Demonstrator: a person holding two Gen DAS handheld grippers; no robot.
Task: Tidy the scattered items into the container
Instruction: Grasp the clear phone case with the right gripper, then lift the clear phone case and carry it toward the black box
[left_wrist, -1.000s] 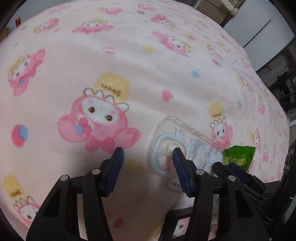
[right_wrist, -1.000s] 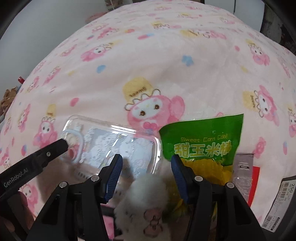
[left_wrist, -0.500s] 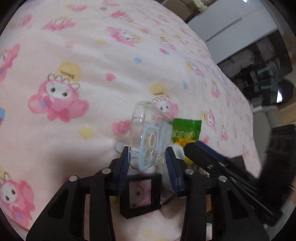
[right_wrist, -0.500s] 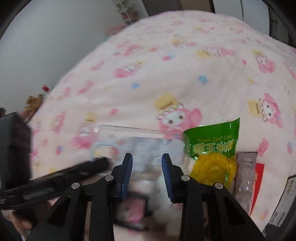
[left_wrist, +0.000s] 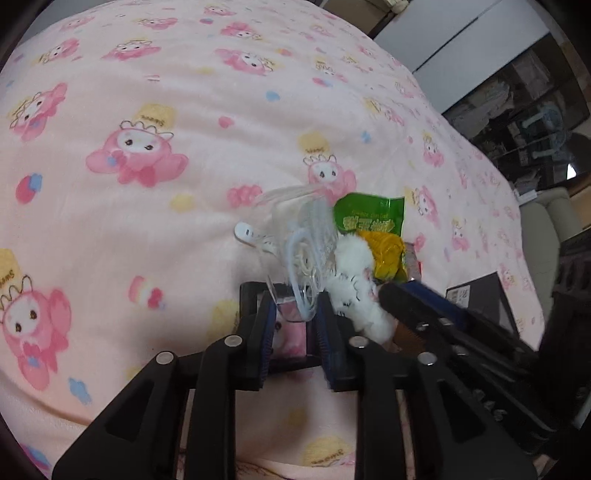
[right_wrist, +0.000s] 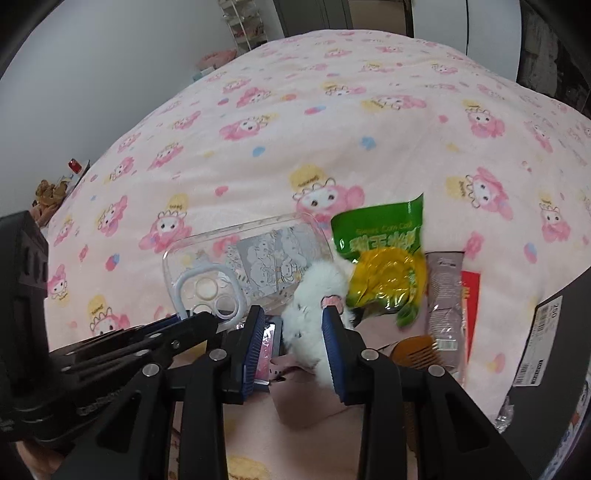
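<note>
On the bed (left_wrist: 155, 229), the left hand-held gripper (left_wrist: 295, 325) has just been closing and clamps the clear case (left_wrist: 295, 251) by its camera end. The right hand-held gripper (right_wrist: 293, 343) has closed on the white plush (right_wrist: 314, 295). Lift both clear of the snack bag (right_wrist: 380, 258); the container is probably the dark edge (right_wrist: 554, 350) at right

We've got 2 matte-black plastic grippers, left gripper (left_wrist: 295, 332) & right gripper (right_wrist: 293, 341): ribbed blue pads (right_wrist: 255, 347), silver screws (left_wrist: 232, 340), triangular cut-outs.
</note>
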